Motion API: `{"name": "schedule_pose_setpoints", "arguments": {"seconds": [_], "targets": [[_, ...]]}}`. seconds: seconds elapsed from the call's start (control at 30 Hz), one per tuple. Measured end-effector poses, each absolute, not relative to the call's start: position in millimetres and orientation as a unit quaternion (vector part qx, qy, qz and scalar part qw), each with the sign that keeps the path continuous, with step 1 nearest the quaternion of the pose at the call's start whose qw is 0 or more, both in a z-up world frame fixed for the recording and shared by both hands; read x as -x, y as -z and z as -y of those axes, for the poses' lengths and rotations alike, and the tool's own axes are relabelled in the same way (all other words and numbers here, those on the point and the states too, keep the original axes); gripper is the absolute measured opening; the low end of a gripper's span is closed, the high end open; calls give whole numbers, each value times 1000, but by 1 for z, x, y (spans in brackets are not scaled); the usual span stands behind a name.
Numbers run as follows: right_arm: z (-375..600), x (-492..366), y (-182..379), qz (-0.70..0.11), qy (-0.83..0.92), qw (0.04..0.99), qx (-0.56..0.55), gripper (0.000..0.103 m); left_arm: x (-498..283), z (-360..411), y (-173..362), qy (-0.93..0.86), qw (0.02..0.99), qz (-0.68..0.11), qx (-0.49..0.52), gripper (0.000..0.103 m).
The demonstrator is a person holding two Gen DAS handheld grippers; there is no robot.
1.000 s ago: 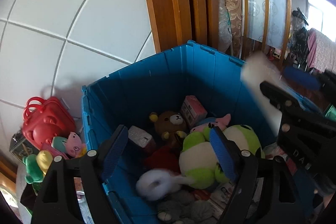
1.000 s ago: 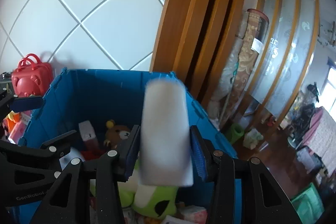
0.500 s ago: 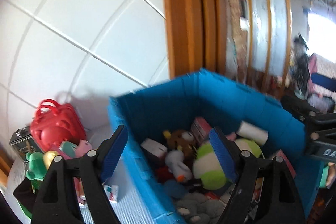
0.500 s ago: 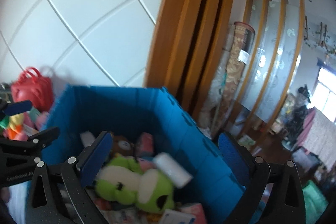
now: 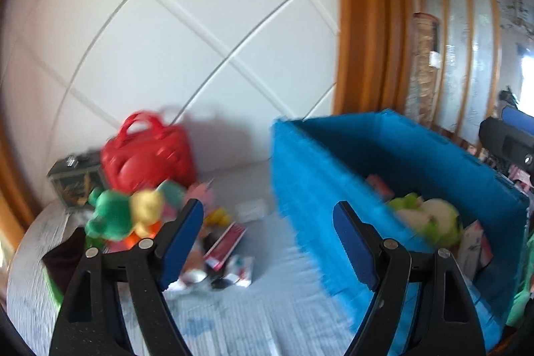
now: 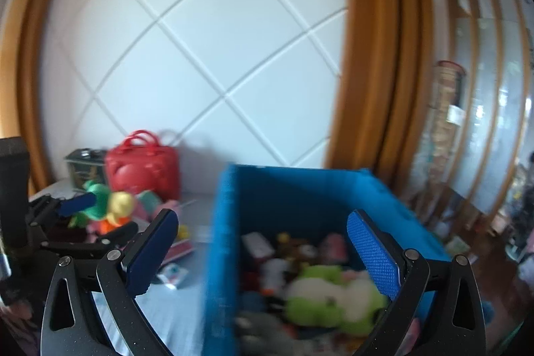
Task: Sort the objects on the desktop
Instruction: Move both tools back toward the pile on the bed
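Left wrist view: left gripper [image 5: 268,222] has its jaws spread, nothing between the pads. It hangs above the pale grey table [image 5: 233,319]. The blue crate [image 5: 310,189] stands on the right part of the table, its near corner just beside the right finger. Inside the crate, a green-and-white plush [image 5: 430,219] lies against the near wall; other contents are too blurred to name. At the table's far left edge: red toy bag [image 5: 148,152] against the white panelled wall [image 5: 167,22], a dark tin box [image 5: 71,181] touching its left side, a green and yellow plush [image 5: 126,216] in front. Small packets and a red booklet [image 5: 225,241] lie scattered between the plush and the crate. Strong motion blur.

Right wrist view: right gripper [image 6: 262,252] has its jaws spread wide and empty, over the crate's near-left corner [image 6: 220,256]. Green-and-white plush [image 6: 330,296] sits in the crate's near part. Left gripper [image 6: 76,206] shows at the left edge, over the plush pile. Red toy bag [image 6: 143,169] at the table's far edge.
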State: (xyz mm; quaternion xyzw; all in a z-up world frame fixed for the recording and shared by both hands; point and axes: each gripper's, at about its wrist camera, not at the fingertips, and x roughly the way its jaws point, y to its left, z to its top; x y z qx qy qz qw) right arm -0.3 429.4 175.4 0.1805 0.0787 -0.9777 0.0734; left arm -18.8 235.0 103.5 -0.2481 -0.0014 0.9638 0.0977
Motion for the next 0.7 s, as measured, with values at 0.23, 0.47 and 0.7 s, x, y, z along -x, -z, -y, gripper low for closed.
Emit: {"name": "schedule_pose_setpoints", "arguments": {"seconds": [0.23,0.47,0.7], "targets": [[-342,3,-160,-79,966,141,-202,103,18,-124,-69,-955,14,35,293,80],[-281,25,-116,-70,948,173,-258,103,9,-23,-26,-939,-51,67,334,80],[-257,55,-55,-57,924,172,-336,103,13,30,16,-916,-106,66,381,80]]}}
